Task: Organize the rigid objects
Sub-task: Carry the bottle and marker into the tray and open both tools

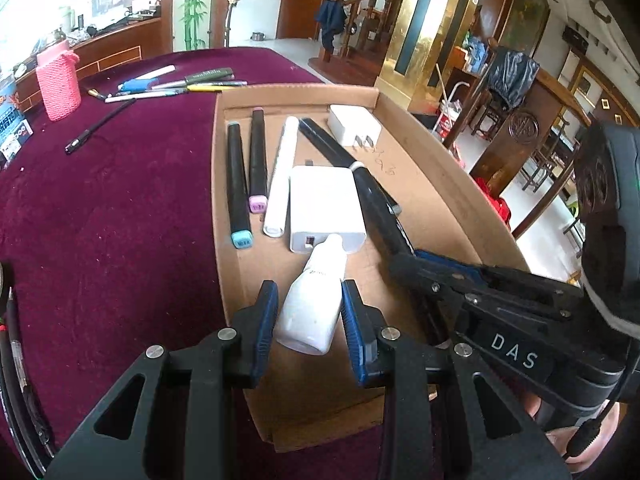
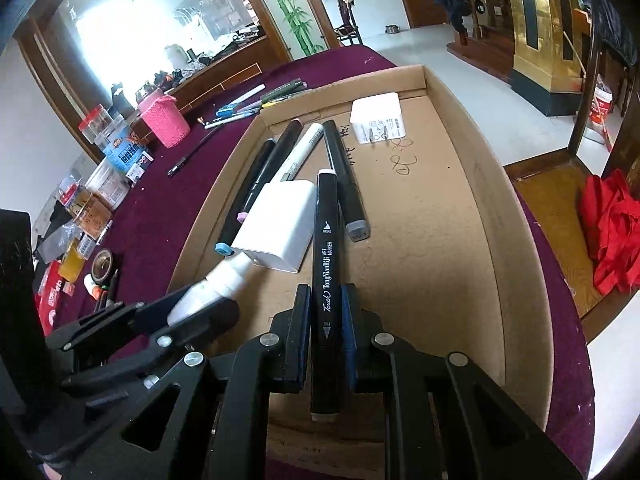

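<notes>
My left gripper [image 1: 308, 294] is shut on a white squeeze bottle [image 1: 310, 304], its blue pads pressing both sides. The nozzle points at a white charger block [image 1: 326, 208] in the cardboard tray [image 1: 436, 200]. My right gripper [image 2: 326, 296] is shut on a black art marker [image 2: 328, 264], held low over the tray floor beside the same charger block [image 2: 280, 224]. In the left wrist view the right gripper [image 1: 404, 256] comes in from the right with that marker [image 1: 376, 204]. In the right wrist view the left gripper [image 2: 208, 300] and bottle [image 2: 224, 276] sit at lower left.
The tray also holds a blue-capped marker [image 1: 238, 184], a pink-capped marker [image 1: 258, 164], a white marker [image 1: 282, 176], a grey-capped marker [image 2: 346, 192] and a second white charger [image 1: 354, 124]. On the maroon cloth lie loose pens [image 1: 176, 82], a pink knitted holder [image 1: 58, 84] and small boxes [image 2: 96, 200].
</notes>
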